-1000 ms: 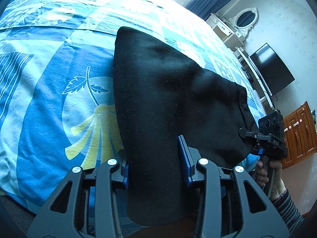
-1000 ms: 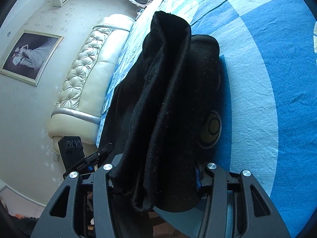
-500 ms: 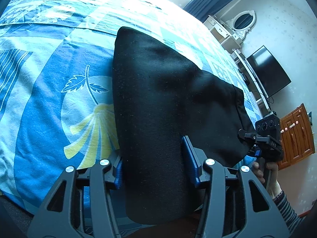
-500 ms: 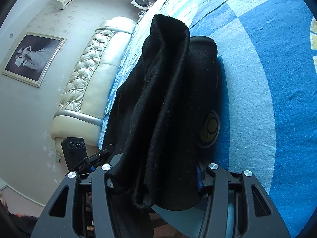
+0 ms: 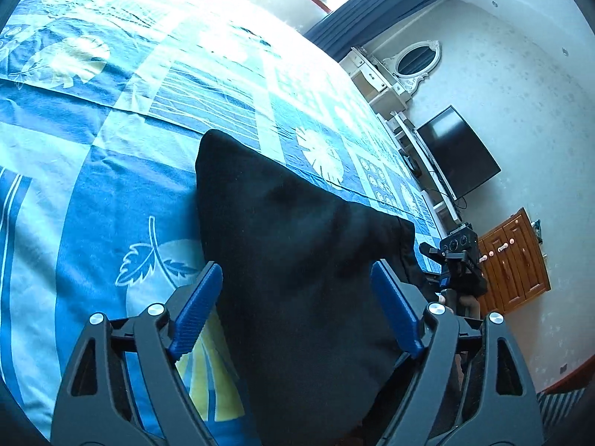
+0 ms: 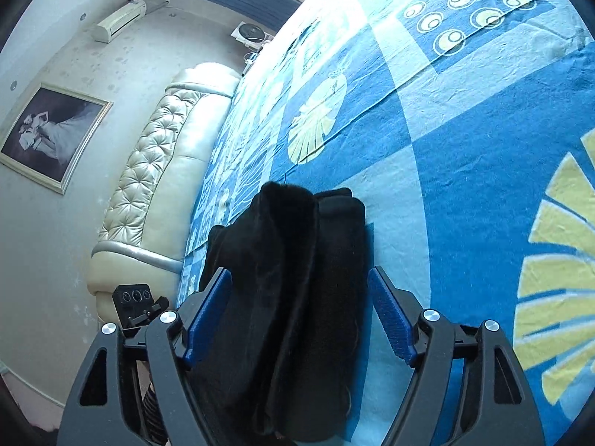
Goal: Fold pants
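The black pants (image 5: 297,260) lie folded on the blue patterned bedspread (image 5: 111,193) near the bed's front edge. In the left wrist view my left gripper (image 5: 297,278) is open, its blue pads (image 5: 197,308) on either side of the fabric, over its near end. In the right wrist view the pants (image 6: 297,297) show as a thick stack of folded layers. My right gripper (image 6: 299,290) is open too, straddling that stack's end. The right gripper also shows in the left wrist view (image 5: 459,264), at the pants' right edge.
A padded cream headboard (image 6: 156,186) bounds the bed on one side. A television (image 5: 455,152), a white dresser with an oval mirror (image 5: 394,74) and a wooden cabinet (image 5: 517,264) stand along the wall beyond the bed. The bedspread (image 6: 465,148) stretches far beyond the pants.
Both grippers have opened and let go of the pants, and have drawn back toward the bed's edge. The pants now lie lower and flatter on the bedspread.
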`<action>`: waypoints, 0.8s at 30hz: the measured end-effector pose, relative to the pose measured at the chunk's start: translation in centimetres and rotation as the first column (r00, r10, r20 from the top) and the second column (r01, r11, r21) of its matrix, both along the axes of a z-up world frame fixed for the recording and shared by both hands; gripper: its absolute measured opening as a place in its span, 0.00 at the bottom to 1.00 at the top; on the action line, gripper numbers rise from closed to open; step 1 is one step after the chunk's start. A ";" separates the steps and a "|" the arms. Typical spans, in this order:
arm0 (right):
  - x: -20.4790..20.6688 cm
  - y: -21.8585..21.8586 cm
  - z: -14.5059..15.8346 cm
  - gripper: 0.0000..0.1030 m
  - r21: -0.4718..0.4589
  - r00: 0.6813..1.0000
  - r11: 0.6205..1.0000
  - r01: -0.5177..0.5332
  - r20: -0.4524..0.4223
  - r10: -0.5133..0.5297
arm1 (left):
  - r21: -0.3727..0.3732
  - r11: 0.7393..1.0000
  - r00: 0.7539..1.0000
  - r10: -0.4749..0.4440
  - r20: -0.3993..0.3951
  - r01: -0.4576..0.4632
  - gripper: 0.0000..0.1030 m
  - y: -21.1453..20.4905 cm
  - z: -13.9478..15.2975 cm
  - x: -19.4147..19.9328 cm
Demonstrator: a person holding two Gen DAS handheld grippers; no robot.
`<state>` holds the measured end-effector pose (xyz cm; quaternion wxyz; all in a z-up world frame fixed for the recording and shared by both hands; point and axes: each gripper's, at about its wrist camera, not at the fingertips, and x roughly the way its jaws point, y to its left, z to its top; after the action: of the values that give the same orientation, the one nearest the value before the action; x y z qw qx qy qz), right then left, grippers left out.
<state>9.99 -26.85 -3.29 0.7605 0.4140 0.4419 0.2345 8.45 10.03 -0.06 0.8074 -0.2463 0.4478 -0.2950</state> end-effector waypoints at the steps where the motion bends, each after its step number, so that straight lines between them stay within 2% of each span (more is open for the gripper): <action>1: 0.8 0.4 -0.2 0.73 0.005 1.000 1.000 0.003 -0.008 -0.003 | 0.003 1.000 1.000 0.000 -0.014 0.000 0.80 -0.2 -0.4 1.0; 4: 2.6 1.2 -0.9 0.74 -0.007 1.000 1.000 0.004 -0.021 -0.004 | 0.008 1.000 0.998 0.009 -0.060 -0.009 0.80 -0.8 -1.6 3.4; 6: 3.2 2.0 -0.8 0.78 -0.014 1.000 1.000 -0.004 -0.015 0.004 | 0.012 1.000 0.997 0.008 -0.072 -0.008 0.84 -1.2 -2.1 4.4; 8: 3.6 2.9 -0.6 0.79 -0.030 0.999 0.999 -0.046 -0.001 0.046 | 0.017 1.000 0.997 0.006 -0.075 -0.005 0.85 -1.5 -2.5 5.0; 10: 3.6 4.0 -0.4 0.75 -0.072 0.996 0.993 -0.089 0.000 0.089 | 0.021 1.000 0.997 0.012 -0.082 -0.011 0.85 -1.8 -3.0 5.2; 12: 3.6 4.8 -0.5 0.57 -0.103 0.994 0.989 -0.105 -0.010 0.105 | 0.027 0.999 0.996 0.023 -0.090 -0.021 0.83 -1.9 -3.5 5.3; 15: 3.5 4.6 -0.9 0.53 -0.085 0.995 0.992 -0.097 -0.011 0.097 | 0.069 0.997 0.995 0.031 -0.093 -0.024 0.69 -2.0 -3.7 5.2; 16: 3.5 4.6 -0.9 0.53 -0.084 0.995 0.992 -0.097 -0.008 0.096 | 0.066 0.998 0.995 0.028 -0.097 -0.022 0.69 -1.8 -3.7 5.2; 18: 3.5 4.6 -1.0 0.53 -0.083 0.996 0.992 -0.094 -0.009 0.093 | 0.014 1.000 0.993 0.022 -0.112 -0.020 0.69 -0.9 -3.8 5.3; 20: 3.5 4.5 -1.2 0.53 -0.081 0.996 0.992 -0.094 -0.010 0.093 | -0.089 0.996 0.987 0.015 -0.161 -0.029 0.70 0.6 -4.4 5.6; 21: 3.4 4.4 -1.1 0.53 -0.080 0.996 0.992 -0.093 -0.009 0.093 | -0.144 0.989 0.982 0.014 -0.190 -0.042 0.72 1.5 -4.8 5.9; 24: 3.3 4.5 -1.2 0.53 -0.073 0.996 0.993 -0.088 -0.004 0.088 | -0.252 0.963 0.968 0.035 -0.249 -0.099 0.72 3.9 -6.0 6.5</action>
<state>13.33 -22.37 -4.45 0.7638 0.3661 0.4685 0.2512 14.99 13.96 -6.05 0.7164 -0.4003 0.4914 -0.2916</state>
